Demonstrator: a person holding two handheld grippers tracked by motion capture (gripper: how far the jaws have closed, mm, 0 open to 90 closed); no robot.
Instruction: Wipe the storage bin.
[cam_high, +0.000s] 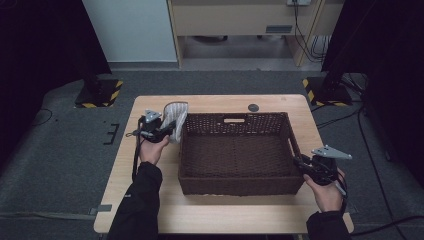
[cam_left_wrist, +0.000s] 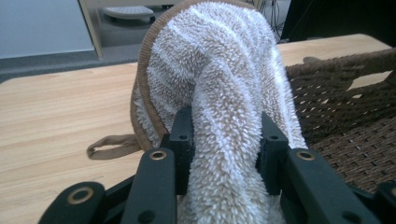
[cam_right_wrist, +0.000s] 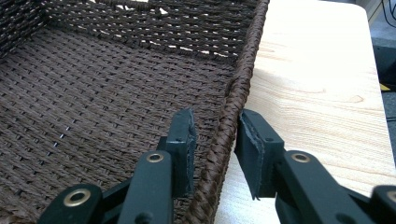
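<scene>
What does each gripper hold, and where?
Left gripper: the fluffy towel, pinched at a bunched fold. Right gripper: jaws astride the basket rim; contact unclear.

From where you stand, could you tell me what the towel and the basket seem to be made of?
The towel looks like soft terry cloth: white looped pile with faint beige stripes, a tan ribbed edging and a hanging loop. The basket looks woven from dark brown twisted cord or paper rope, matte, with open gaps in the wall weave; the exact fibre is unclear.
</scene>
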